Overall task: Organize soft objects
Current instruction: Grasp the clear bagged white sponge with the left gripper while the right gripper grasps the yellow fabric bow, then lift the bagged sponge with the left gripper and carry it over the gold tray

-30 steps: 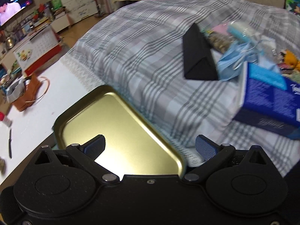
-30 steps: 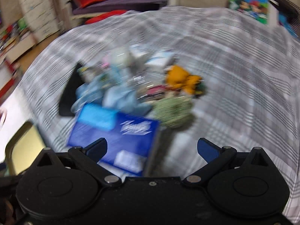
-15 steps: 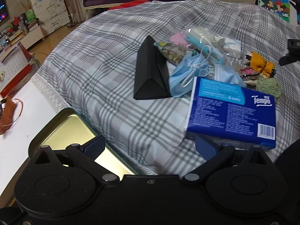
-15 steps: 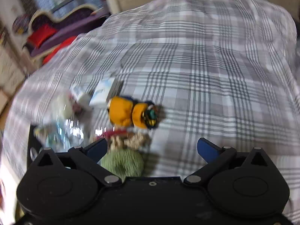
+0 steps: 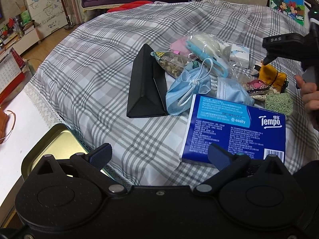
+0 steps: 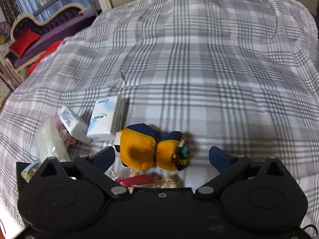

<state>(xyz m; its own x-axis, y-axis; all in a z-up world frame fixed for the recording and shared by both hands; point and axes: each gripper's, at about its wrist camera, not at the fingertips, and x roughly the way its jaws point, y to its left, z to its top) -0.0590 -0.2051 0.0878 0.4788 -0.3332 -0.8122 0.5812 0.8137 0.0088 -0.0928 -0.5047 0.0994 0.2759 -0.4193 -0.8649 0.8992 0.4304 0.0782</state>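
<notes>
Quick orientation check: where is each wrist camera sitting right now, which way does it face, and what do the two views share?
Left wrist: behind the open left gripper, low at the bed's near edge, facing the pile, Tempo pack and tin; the right gripper and a hand show at right.
Right wrist: behind the open right gripper, above the pile's far side, facing down over the yellow pouch.
Shared: yellow pouch, white tissue pack, plaid cover.
</notes>
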